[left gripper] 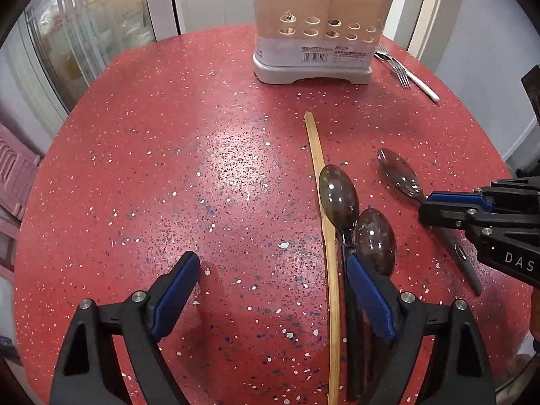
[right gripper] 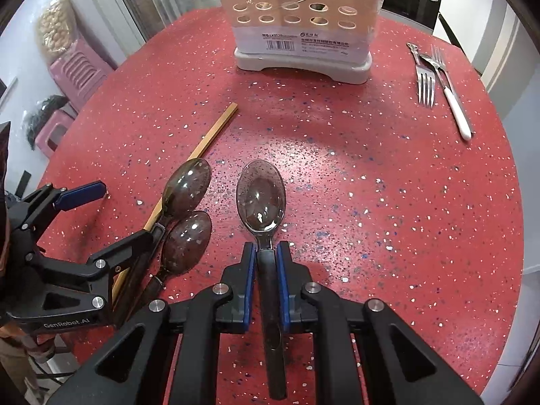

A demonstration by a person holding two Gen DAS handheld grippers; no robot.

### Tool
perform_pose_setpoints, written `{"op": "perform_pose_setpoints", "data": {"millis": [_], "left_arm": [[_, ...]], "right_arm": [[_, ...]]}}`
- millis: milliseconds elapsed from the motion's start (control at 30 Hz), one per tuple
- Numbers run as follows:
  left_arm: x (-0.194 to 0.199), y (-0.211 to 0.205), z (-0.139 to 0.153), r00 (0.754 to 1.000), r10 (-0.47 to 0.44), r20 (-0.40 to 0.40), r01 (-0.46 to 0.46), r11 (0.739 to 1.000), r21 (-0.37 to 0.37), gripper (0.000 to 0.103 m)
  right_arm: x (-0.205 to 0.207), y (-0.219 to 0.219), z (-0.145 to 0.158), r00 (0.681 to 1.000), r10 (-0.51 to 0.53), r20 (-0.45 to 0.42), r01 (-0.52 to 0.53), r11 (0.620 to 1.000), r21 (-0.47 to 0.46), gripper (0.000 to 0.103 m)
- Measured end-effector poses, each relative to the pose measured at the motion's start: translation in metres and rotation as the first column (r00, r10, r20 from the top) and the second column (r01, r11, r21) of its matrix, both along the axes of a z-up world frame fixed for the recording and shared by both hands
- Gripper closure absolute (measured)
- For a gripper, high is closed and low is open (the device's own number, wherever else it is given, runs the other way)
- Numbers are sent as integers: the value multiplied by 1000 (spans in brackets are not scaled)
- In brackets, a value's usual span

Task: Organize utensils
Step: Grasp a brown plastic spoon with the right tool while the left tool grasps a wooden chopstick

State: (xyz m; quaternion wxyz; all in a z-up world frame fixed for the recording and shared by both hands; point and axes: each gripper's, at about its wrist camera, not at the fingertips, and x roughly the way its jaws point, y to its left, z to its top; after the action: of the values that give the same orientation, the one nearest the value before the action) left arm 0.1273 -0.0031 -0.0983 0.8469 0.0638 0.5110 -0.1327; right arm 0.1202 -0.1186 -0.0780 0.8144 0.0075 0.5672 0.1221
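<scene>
The right gripper [right gripper: 265,260] is pinched on the dark handle of a clear smoky spoon [right gripper: 261,199], its bowl still lying on the red speckled table [right gripper: 388,185]. Just to its left the left gripper [left gripper: 270,270] stands spread, nothing between its pads; its right pad [left gripper: 368,290] sits among the handles of two more smoky spoons [left gripper: 339,195] and beside a bamboo chopstick [left gripper: 322,182]. Closing there could, I judge, catch both spoons or the chopstick as well. The right grip sits near the spoon's neck, so the long handle may swing on lifting. "GenRobot.AI" and "DAS" are printed on the grippers. Farther right lie forks and a white-handled utensil [right gripper: 455,108]. Farthest, the beige holder [right gripper: 297,17] carries a barcode label whose small print is unreadable.
</scene>
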Motion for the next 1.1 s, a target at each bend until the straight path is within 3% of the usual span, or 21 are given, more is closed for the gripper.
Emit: {"op": "perform_pose_setpoints", "data": {"millis": [333,567,1100], "left_arm": [[9,1,-1,1000,20,-6,-20,1000,6,0],[13,16,1,998,60,-10,-60,998,-33,0],[28,-10,-4,1000,-13,-18,13,1000,10,0]], "right_arm": [[-1,-3,1,1000,-7,-4,7,1000,16,89],[-1,-3,1,1000,-6,-5,6,1000,18,89],[3,-7,2,1000,-10,-13,9,1000,-13,88]]}}
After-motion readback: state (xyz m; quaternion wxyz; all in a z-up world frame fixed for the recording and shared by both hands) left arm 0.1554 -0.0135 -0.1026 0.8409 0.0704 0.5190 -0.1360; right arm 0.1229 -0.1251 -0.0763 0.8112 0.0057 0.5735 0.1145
